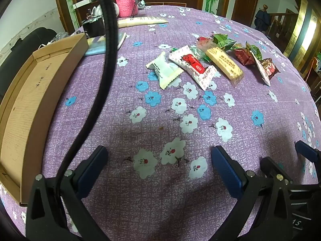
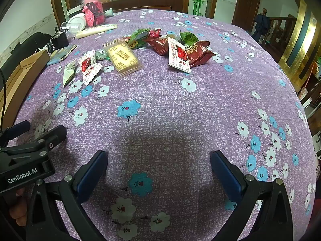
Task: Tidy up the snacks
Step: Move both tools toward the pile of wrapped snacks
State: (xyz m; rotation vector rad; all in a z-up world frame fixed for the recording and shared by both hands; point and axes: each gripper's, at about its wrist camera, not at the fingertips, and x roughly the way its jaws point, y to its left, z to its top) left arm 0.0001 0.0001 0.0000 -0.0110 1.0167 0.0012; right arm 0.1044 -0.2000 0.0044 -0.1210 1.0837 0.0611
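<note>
- Blue-padded jaws stand wide on both tools: the left gripper (image 1: 159,166) and right gripper (image 2: 159,166) hang over the purple flowered tablecloth (image 2: 180,110) with nothing between them.
- Beside the left gripper lies a shallow cardboard box (image 1: 26,100) (at the table's left edge).
- Farther on, the snacks (image 1: 210,62) sit loose on the cloth, well apart from both grippers: a cream packet (image 1: 164,70), a white-and-red packet (image 1: 192,66), a yellow biscuit pack (image 2: 123,57), then dark red and green ones.
- Farthest stands a pink knitted cover (image 1: 126,2).
</note>
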